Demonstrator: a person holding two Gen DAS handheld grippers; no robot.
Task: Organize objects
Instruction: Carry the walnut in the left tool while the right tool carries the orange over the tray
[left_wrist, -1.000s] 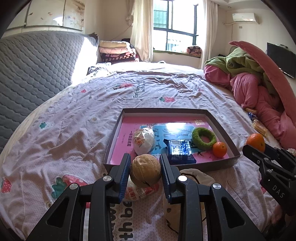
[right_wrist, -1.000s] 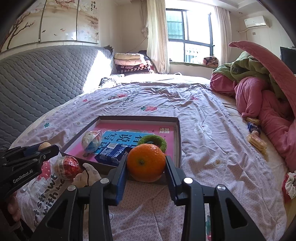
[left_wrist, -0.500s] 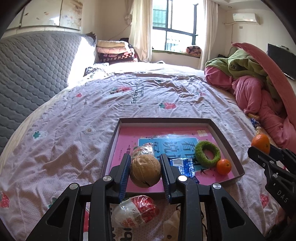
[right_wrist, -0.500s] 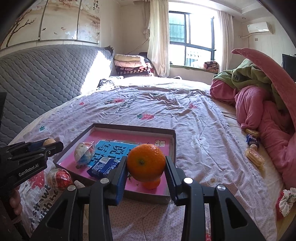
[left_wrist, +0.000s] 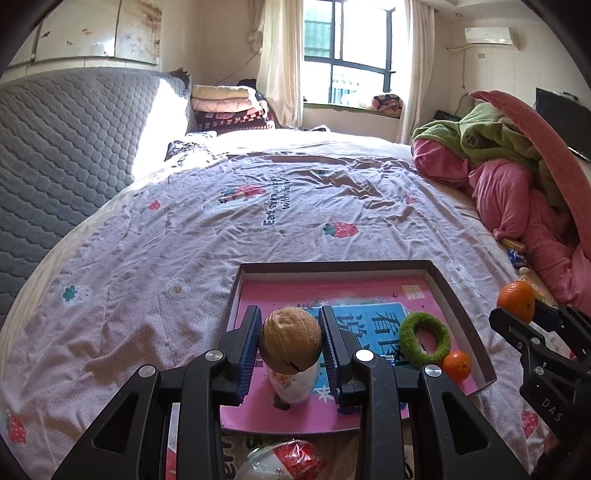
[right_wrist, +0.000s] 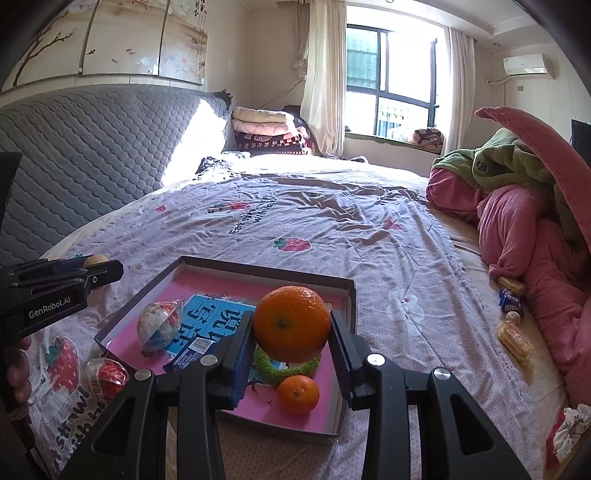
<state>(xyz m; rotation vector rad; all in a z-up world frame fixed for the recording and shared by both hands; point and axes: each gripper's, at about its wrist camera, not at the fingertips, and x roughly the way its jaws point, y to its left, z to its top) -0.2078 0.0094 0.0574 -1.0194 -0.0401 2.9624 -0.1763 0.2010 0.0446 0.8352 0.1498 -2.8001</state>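
over bed tray (left_wrist: 458, 295): left gripper (left_wrist: 290, 345) clamps walnut (left_wrist: 290, 341), right gripper (right_wrist: 291, 338) clamps orange (right_wrist: 291, 323).

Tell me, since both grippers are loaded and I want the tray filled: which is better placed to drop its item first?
Probably the left gripper: its walnut hangs over the tray floor, above a wrapped snack. The right gripper holds its orange directly above the green ring and small orange.

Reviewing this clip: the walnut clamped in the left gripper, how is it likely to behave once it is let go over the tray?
The walnut looks round and hard-shelled, so it will probably roll on the tray floor until the raised rim or the wrapped snack below stops it. The left gripper holds it only at its sides, so it may slip. It likely tolerates a short drop.
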